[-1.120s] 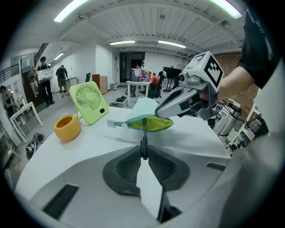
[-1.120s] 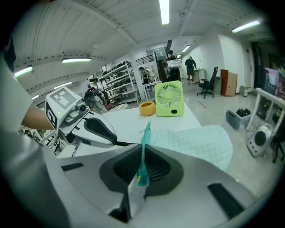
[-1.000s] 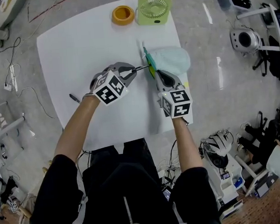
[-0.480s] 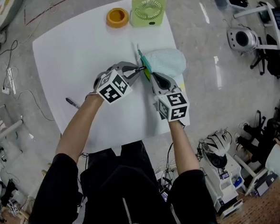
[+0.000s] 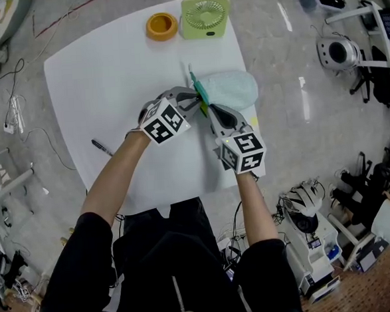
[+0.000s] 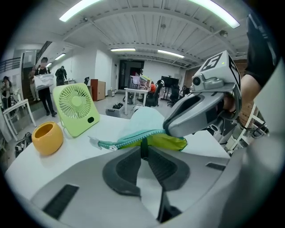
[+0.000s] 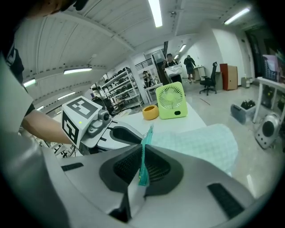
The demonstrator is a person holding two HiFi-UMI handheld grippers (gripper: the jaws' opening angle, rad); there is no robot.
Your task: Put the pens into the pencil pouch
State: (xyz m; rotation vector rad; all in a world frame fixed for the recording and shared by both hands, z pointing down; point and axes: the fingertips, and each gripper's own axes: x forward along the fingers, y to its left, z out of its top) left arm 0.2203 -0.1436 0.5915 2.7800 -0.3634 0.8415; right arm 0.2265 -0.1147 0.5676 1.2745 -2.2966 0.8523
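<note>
The left gripper (image 6: 144, 156) has its fingers clenched on a dark pen (image 6: 144, 146). The pen's long axis points right, at the mouth of the pouch (image 5: 229, 89), with its tip just at the teal zip edge. The right gripper (image 7: 141, 171) pinches that zip edge, probably to hold the mouth open. The pouch lies at the right of the tabletop (image 5: 109, 78), and its inside is hidden. Another pen (image 5: 102, 147) lies well apart at the left, nearer the left gripper.
</note>
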